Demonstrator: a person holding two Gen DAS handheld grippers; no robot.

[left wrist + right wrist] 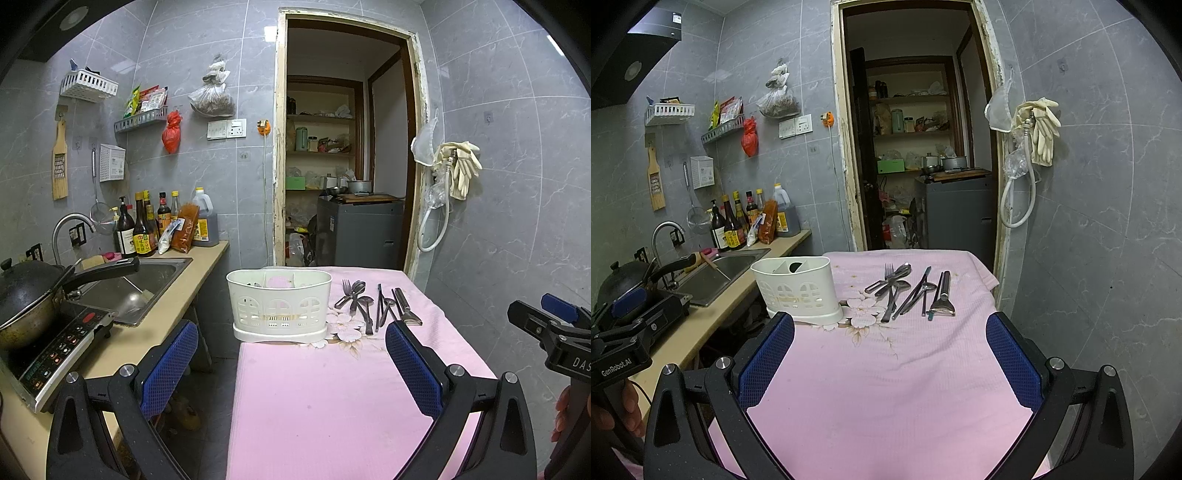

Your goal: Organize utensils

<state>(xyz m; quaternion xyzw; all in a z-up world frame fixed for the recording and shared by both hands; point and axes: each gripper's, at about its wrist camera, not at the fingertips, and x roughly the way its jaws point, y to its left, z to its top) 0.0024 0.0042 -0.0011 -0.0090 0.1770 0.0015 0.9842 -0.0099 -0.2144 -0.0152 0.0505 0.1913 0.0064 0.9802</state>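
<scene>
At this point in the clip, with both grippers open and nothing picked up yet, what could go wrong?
1. The utensils lie in an overlapping pile, fork and spoons crossed; a grasp may lift or drag several at once.
2. The white caddy stands near the table's left edge; a nudge from the left gripper could tip it off.
3. The pink cloth looks loose; the right gripper may bunch it while scooping flat metal.

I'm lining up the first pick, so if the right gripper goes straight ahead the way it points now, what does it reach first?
Probably the pile of utensils on the pink cloth; the open right gripper has only bare cloth before it. Depth is uncertain.
</scene>
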